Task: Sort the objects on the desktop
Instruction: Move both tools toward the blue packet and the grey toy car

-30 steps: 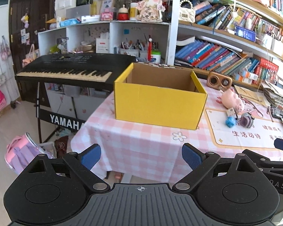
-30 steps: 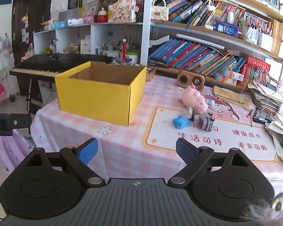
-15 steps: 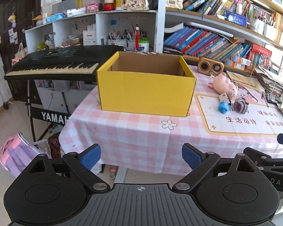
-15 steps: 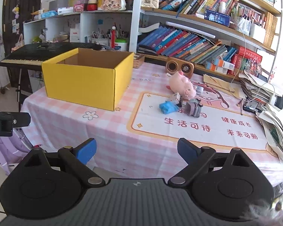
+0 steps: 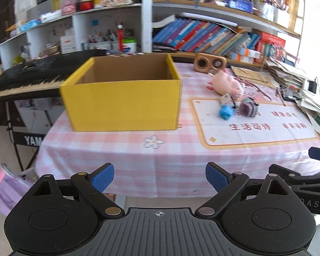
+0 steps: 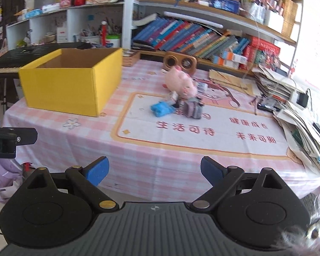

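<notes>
Pink checked table (image 5: 138, 155): yellow box (image 5: 123, 104), pink plush (image 6: 181, 84). Left hand-held gripper (image 5: 159, 178), right hand-held gripper (image 6: 154, 171) both released, empty.

Printed in red on the white mat (image 5: 256, 132) spread over the table: "生活可待", with a second group of four red characters to its right, too blurred to read surely. Seen in white capitals on the black keyboard stand panel (image 5: 29, 139): "YAM", the rest cut off by the tablecloth. Marked in pale letters on the right hand-held gripper (image 5: 305, 194) body: "DAS", the start hidden. Lettered in white on the left hand-held gripper (image 6: 2, 141) body: "ot.AI". Book spines on the shelves too blurred to read.
</notes>
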